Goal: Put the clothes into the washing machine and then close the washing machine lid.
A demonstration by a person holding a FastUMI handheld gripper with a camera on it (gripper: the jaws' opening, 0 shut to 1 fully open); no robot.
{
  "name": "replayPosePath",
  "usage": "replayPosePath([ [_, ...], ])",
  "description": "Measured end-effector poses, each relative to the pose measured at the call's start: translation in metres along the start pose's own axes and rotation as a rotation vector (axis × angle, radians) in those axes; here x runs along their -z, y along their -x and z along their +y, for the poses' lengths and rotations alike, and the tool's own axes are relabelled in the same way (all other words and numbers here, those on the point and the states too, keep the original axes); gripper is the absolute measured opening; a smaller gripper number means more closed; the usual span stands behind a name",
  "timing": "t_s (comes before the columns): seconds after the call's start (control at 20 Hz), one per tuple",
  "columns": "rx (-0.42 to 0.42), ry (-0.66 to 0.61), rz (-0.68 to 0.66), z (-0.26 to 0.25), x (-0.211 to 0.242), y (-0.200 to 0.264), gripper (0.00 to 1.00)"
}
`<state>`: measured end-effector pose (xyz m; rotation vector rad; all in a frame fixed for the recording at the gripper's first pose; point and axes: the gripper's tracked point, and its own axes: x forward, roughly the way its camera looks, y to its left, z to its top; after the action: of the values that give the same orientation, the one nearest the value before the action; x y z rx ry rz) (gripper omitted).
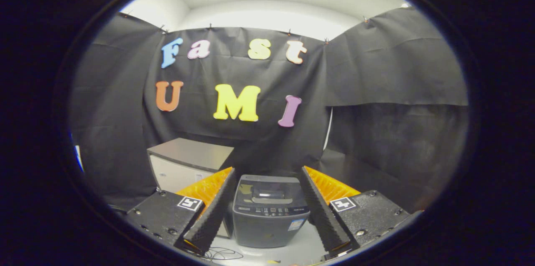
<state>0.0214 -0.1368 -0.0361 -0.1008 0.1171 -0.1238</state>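
A small dark grey top-loading washing machine (269,211) stands on the pale floor, seen between and beyond my two fingers. Its lid (267,190) looks closed, with a dark window on top and a control strip along the front edge. My gripper (267,170) is open, fingers spread wide on either side of the machine, with nothing between them. It hangs well short of the machine and above it.
A low white cabinet (188,161) with a grey top stands just left of the machine, against the black cloth wall. A thin cable (221,253) lies on the floor in front of the machine. Black cloth walls close in on the left, back and right.
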Motion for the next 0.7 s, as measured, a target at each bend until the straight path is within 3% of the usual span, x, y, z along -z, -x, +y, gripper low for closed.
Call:
replayPosePath([
  [0.4, -0.081, -0.057, -0.053, -0.021, 0.005, 0.056, 0.98],
  [0.55, -0.076, -0.075, -0.048, -0.022, 0.016, 0.059, 0.98],
  [0.7, -0.019, -0.063, -0.03, -0.031, 0.026, 0.055, 0.98],
])
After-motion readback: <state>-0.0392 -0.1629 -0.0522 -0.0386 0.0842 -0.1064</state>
